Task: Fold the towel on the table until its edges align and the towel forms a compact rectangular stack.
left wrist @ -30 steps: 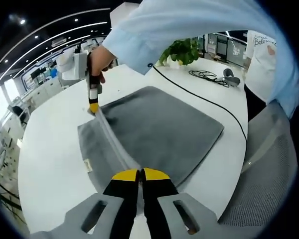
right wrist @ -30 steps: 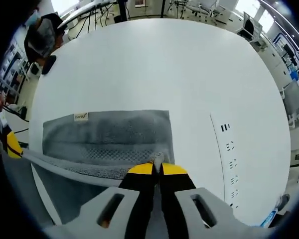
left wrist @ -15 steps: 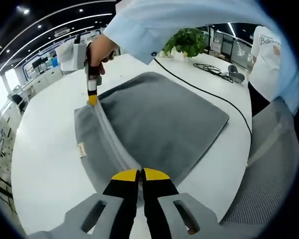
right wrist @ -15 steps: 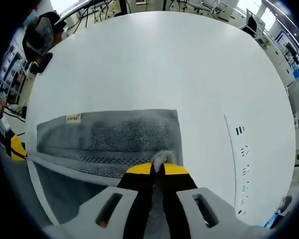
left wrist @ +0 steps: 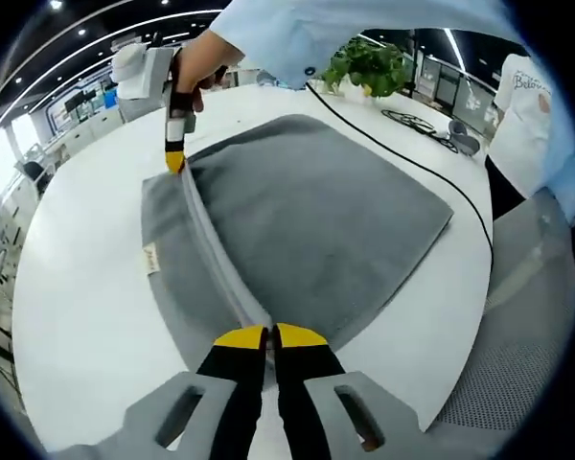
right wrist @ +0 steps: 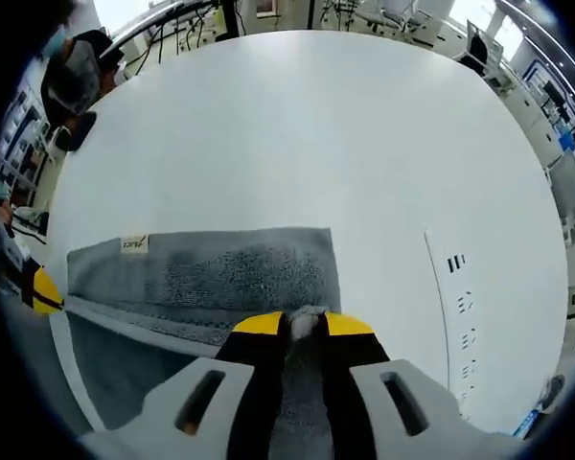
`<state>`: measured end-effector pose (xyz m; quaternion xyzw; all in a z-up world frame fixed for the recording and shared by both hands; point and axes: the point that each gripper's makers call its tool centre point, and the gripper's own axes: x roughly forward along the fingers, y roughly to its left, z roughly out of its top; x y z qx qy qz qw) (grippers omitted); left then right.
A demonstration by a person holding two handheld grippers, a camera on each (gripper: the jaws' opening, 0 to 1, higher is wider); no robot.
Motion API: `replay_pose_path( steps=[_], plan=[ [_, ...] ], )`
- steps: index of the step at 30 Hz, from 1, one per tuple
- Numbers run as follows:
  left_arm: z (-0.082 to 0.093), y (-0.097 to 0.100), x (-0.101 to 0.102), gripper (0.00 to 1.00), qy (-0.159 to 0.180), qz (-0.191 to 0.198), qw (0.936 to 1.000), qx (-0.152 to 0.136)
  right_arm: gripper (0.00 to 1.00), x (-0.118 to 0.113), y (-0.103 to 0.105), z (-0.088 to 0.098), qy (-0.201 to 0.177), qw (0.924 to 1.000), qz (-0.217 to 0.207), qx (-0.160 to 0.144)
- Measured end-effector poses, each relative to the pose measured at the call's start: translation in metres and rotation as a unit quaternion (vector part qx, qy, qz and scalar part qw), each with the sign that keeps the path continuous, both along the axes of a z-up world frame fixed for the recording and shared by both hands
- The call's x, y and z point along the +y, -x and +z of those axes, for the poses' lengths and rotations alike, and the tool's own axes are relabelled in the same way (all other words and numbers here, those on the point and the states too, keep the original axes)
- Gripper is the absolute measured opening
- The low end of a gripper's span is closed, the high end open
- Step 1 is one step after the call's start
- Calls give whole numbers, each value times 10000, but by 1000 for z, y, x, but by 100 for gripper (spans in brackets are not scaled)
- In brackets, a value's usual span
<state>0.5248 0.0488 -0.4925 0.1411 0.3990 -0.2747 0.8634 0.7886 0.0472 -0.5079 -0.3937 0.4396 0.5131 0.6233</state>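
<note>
A grey towel (left wrist: pixel 307 220) lies on a broad white table (left wrist: pixel 86 316) in an open office, with a potted plant (left wrist: pixel 369 67) and a black cable (left wrist: pixel 402 158) toward the far side. The left gripper (left wrist: pixel 270 335) is clamped on one corner of the towel's folded-over edge, the right gripper (right wrist: pixel 304 324) pinches the other, and bare tabletop stretches all around.

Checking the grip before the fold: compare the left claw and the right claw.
The left claw has its jaws pressed together on the towel's pale hem; the right claw has its jaws slightly apart around bunched towel. The left claw grips one end of that hem, the right claw the other. Both are yellow-tipped and black.
</note>
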Motion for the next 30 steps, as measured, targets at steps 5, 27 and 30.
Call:
replay_pose_path(
  steps=[5,27,30],
  plan=[
    [-4,1,2,5,29,86,9999,81,13,6,-5,0,-92,9999,25,-64],
    [-8,3,5,5,35,149,9996,253,11,18,-25,13,-398,9984,42,-392],
    [-7,3,5,5,37,168,9995,264,11,13,-22,11,-371,9988,2,-330]
  ],
)
